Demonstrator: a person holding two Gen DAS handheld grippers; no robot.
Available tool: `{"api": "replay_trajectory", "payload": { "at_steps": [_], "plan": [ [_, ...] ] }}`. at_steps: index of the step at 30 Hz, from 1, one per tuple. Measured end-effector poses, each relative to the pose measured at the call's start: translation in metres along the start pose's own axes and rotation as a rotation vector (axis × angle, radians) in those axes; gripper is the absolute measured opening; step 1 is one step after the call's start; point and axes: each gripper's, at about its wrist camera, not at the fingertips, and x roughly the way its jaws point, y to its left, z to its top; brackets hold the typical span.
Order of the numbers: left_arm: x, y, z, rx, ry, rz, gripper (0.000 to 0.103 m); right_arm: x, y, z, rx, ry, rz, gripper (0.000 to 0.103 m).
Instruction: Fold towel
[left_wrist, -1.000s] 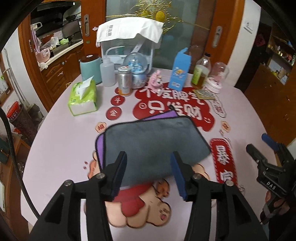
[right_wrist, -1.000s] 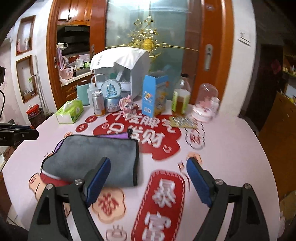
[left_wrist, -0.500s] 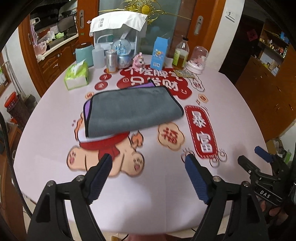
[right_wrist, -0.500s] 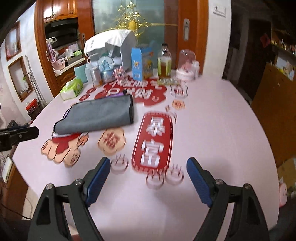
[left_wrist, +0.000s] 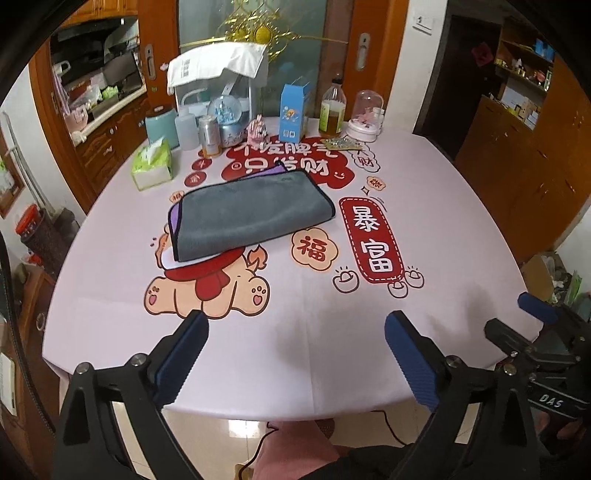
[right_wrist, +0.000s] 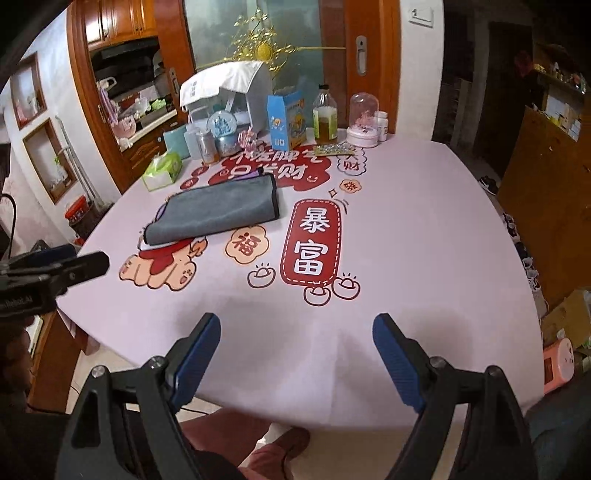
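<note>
The grey towel (left_wrist: 251, 214) with a purple underside lies folded flat on the pink table (left_wrist: 443, 206), left of the middle. It also shows in the right wrist view (right_wrist: 218, 210). My left gripper (left_wrist: 295, 328) is open and empty above the table's near edge, well back from the towel. My right gripper (right_wrist: 295, 328) is open and empty, also at the near edge. The right gripper shows at the lower right of the left wrist view (left_wrist: 524, 325).
At the far side stand a tissue pack (left_wrist: 153, 166), a can (left_wrist: 209, 136), a snow globe (left_wrist: 225, 118), a blue carton (left_wrist: 293, 112), a bottle (left_wrist: 332, 110) and a white appliance (left_wrist: 218, 79). Wooden cabinets (left_wrist: 535, 166) are at the right.
Both grippers have pulled back from the towel to the table's near edge. My left gripper opened wide, letting go of the towel, which now lies flat.
</note>
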Motion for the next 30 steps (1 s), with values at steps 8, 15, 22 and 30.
{"api": "replay_trajectory", "payload": {
  "at_steps": [8,15,22,30],
  "plan": [
    [-0.028,-0.023,0.002,0.021,-0.048,0.004,0.101,-0.043,0.0,0.01,0.052,-0.041,0.017,0.096],
    [-0.04,-0.033,0.002,0.014,-0.069,0.024,0.101,-0.061,0.007,0.016,0.062,-0.062,0.045,0.102],
    [-0.046,-0.033,0.001,-0.007,-0.103,0.081,0.102,-0.063,0.003,0.015,0.132,-0.075,0.036,0.103],
    [-0.047,-0.036,-0.003,0.0,-0.121,0.098,0.102,-0.057,0.014,0.003,0.154,-0.071,0.014,0.103]
  ]
}}
